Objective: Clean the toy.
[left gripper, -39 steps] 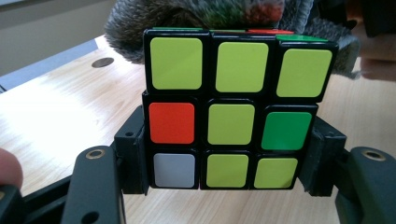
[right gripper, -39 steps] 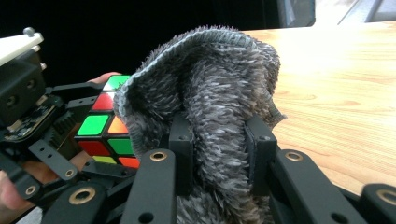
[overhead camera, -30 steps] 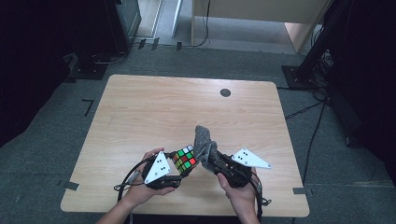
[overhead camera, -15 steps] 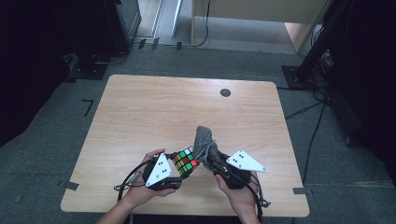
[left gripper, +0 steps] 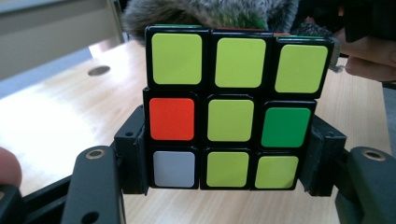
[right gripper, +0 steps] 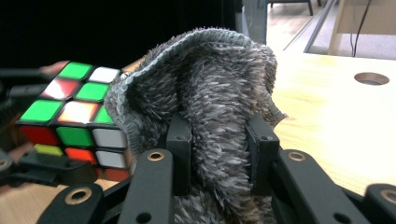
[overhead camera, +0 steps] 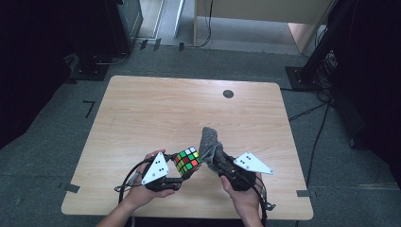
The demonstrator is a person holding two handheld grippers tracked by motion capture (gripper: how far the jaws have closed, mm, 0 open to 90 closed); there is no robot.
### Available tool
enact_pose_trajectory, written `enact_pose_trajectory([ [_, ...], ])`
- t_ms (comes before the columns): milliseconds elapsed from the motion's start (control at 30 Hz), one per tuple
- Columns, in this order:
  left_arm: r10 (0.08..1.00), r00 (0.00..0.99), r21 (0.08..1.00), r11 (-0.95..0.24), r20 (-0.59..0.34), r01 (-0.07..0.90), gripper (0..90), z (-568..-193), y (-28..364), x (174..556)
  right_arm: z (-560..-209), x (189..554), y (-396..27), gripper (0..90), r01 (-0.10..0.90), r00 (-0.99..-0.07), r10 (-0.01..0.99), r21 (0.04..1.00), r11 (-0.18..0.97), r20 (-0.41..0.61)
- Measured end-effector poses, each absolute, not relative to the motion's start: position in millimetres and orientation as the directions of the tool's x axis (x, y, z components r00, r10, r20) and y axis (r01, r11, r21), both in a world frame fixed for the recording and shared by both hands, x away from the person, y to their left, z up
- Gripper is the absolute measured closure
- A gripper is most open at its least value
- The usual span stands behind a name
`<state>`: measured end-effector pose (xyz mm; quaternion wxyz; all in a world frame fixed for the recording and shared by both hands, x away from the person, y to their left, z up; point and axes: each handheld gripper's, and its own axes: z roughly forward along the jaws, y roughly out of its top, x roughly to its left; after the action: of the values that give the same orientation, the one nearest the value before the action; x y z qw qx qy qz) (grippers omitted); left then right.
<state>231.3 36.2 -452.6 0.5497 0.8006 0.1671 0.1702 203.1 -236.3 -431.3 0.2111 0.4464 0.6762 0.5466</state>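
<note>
Light wood bench (overhead camera: 156, 113) with a dark round grommet hole (overhead camera: 228, 93), on grey carpet floor (overhead camera: 56, 142); dark room, cables along the right. Left tongs (overhead camera: 182, 174) clamp the puzzle cube (overhead camera: 187, 162) near the front edge. Right tongs (overhead camera: 218, 163) pinch a grey fuzzy cloth (overhead camera: 211, 144) touching the cube's side.

A lab or studio workspace is suggested by the bare wooden desk (overhead camera: 156, 109) with its cable hole (overhead camera: 228, 93), set on grey carpet (overhead camera: 61, 123) marked with tape beside the desk, with dark equipment stands (overhead camera: 307, 71) and trailing cables (overhead camera: 312, 111) seen beyond its far edge.
</note>
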Motion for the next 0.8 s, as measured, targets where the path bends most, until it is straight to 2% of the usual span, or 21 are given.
enact_pose_trajectory([
  [67, 0.447, 0.890, 0.934, -0.347, 0.091, 0.079, 34.3, -453.4, 36.3, 231.8, -429.5, 202.0, -240.8, 68.8, 0.356, -0.505, 0.834, 0.934, -0.035, 0.224],
  [133, 0.439, 0.892, 0.923, -0.378, 0.109, 0.074, 34.3, -457.6, 32.8, 231.3, -421.2, 193.0, -236.8, 68.8, 0.279, -0.526, 0.826, 0.959, -0.059, 0.204],
  [167, 0.439, 0.892, 0.923, -0.378, 0.109, 0.074, 34.3, -457.6, 32.8, 231.3, -421.2, 193.0, -236.8, 68.8, 0.279, -0.526, 0.826, 0.959, -0.059, 0.204],
  [200, 0.436, 0.890, 0.913, -0.403, 0.135, 0.059, 34.3, -460.1, 29.5, 229.8, -416.4, 187.7, -231.2, 68.7, 0.240, -0.550, 0.818, 0.970, -0.040, 0.169],
  [233, 0.425, 0.892, 0.907, -0.419, 0.154, 0.044, 34.3, -461.3, 26.5, 227.5, -408.7, 178.5, -216.8, 68.5, 0.185, -0.615, 0.783, 0.982, 0.026, 0.095],
  [300, 0.418, 0.896, 0.912, -0.409, 0.151, 0.038, 34.3, -460.0, 25.2, 225.1, -407.2, 175.2, -203.6, 68.5, 0.189, -0.660, 0.748, 0.978, 0.085, 0.063],
  [367, 0.419, 0.895, 0.912, -0.408, 0.155, 0.034, 34.3, -456.7, 25.5, 223.2, -412.1, 177.6, -197.9, 68.4, 0.225, -0.664, 0.746, 0.967, 0.123, 0.060],
  [467, 0.431, 0.888, 0.909, -0.416, 0.160, 0.038, 34.3, -458.3, 28.3, 224.8, -421.5, 189.5, -208.5, 68.7, 0.304, -0.611, 0.783, 0.948, 0.094, 0.118],
  [533, 0.436, 0.889, 0.916, -0.398, 0.142, 0.049, 34.4, -458.5, 30.9, 226.6, -427.4, 198.9, -220.9, 68.8, 0.358, -0.534, 0.838, 0.927, 0.108, 0.109],
  [600, 0.456, 0.881, 0.921, -0.384, 0.128, 0.065, 34.3, -458.0, 34.5, 231.2, -430.2, 201.6, -231.4, 68.8, 0.379, -0.508, 0.845, 0.925, 0.043, 0.169],
  [667, 0.470, 0.873, 0.912, -0.401, 0.128, 0.081, 34.3, -461.1, 34.4, 234.3, -425.8, 197.9, -232.1, 68.8, 0.350, -0.534, 0.823, 0.937, 0.011, 0.191],
  [800, 0.478, 0.866, 0.899, -0.430, 0.144, 0.087, 34.3, -467.0, 29.8, 233.5, -413.1, 183.8, -208.6, 68.4, 0.241, -0.667, 0.735, 0.968, 0.063, 0.119],
])
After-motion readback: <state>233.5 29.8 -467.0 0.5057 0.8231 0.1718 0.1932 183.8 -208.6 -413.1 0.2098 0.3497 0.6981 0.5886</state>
